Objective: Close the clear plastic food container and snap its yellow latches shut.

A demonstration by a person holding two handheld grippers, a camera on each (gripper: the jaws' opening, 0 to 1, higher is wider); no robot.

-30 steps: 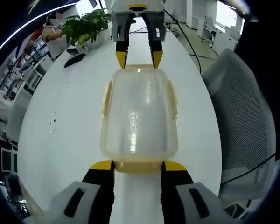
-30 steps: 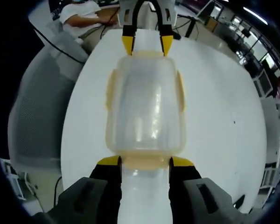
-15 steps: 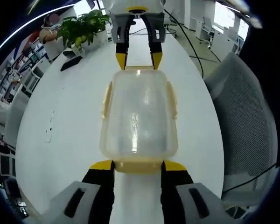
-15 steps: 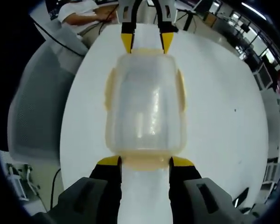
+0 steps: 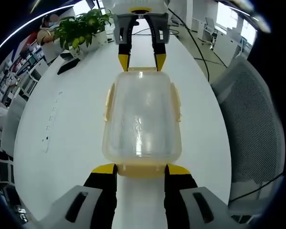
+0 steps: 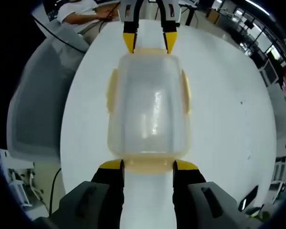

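Observation:
The clear plastic container (image 5: 142,119) lies lengthwise over the white table (image 5: 62,138), lid on, with pale yellow latches along both long sides (image 5: 108,101). My left gripper (image 5: 142,171) grips the yellow end latch nearest its camera, one jaw at each end of it. My right gripper (image 5: 142,59) holds the opposite end the same way. In the right gripper view the container (image 6: 148,109) runs from the right gripper (image 6: 148,167) up to the left gripper (image 6: 148,43). Whether the side latches (image 6: 185,93) are snapped down I cannot tell.
A potted plant (image 5: 81,28) and a dark flat object (image 5: 66,66) sit at the table's far left. A grey mesh chair (image 5: 255,124) stands beside the table edge; the chair (image 6: 35,105) also flanks the right gripper view. A person (image 6: 81,9) sits beyond.
The table, plant and chair have drifted in both views while the container stays fixed between the grippers. Both grips look unchanged.

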